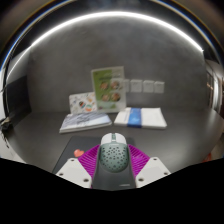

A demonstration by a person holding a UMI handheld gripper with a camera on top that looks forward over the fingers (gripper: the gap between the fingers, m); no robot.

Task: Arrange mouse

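A grey and white perforated mouse (113, 154) sits between my two fingers, its front end pointing away from me. My gripper (113, 166) is shut on it: the magenta pads (88, 160) touch its left and right sides. A dark mouse mat (72, 150) lies under and to the left of the mouse on the grey desk. I cannot tell whether the mouse rests on the mat or is held just above it.
Beyond the mouse lie a flat booklet (85, 122) and a white and blue book (141, 117). Two picture cards (108, 88) stand against the back wall, with wall sockets (148, 86) to their right. A dark screen (15, 97) stands at the left.
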